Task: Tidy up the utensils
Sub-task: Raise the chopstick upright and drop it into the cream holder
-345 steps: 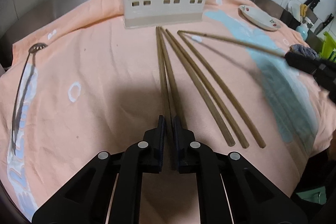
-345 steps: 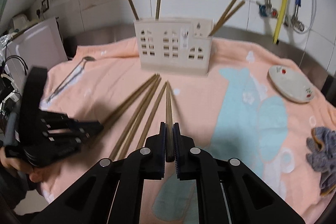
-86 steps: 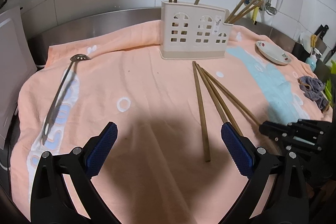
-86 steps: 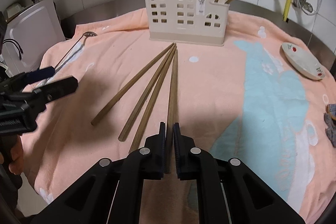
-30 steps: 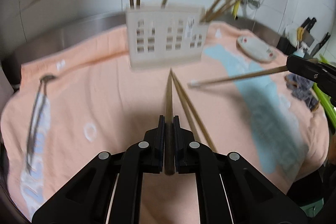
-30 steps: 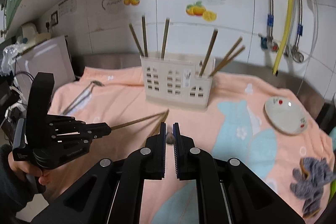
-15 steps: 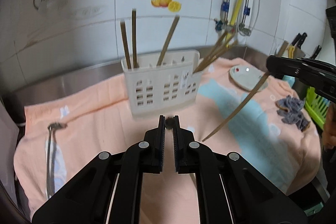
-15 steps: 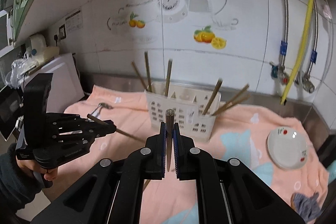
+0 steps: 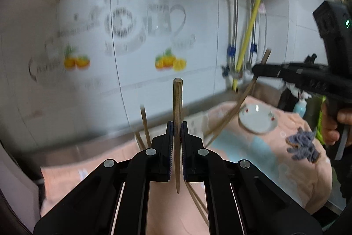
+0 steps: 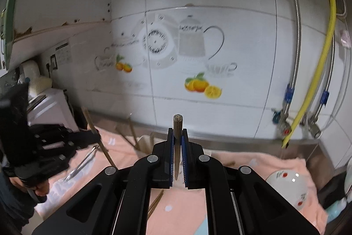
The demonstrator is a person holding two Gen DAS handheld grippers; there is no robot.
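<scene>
My left gripper [image 9: 176, 128] is shut on a wooden chopstick [image 9: 177, 107] held upright, thin end down, above the peach towel [image 9: 253, 169]. My right gripper [image 10: 177, 134] is shut on another chopstick [image 10: 177, 138], also upright. The white utensil holder [image 9: 198, 123] is mostly hidden behind the left jaws; chopsticks [image 9: 144, 122] stand in it. Loose chopsticks [image 9: 198, 204] lie on the towel below. The right gripper shows in the left wrist view [image 9: 257, 72], the left gripper in the right wrist view [image 10: 96, 138].
A small white dish [image 9: 257, 119] and a grey rag [image 9: 302, 147] lie on the towel at right. A metal slotted spoon [image 10: 81, 164] lies at left. The tiled wall with a yellow hose [image 10: 314, 78] and pipes is close behind.
Both grippers have lifted and tilted up, so their chopsticks now stand vertical over the holder area. The views now face the wall more than the table.
</scene>
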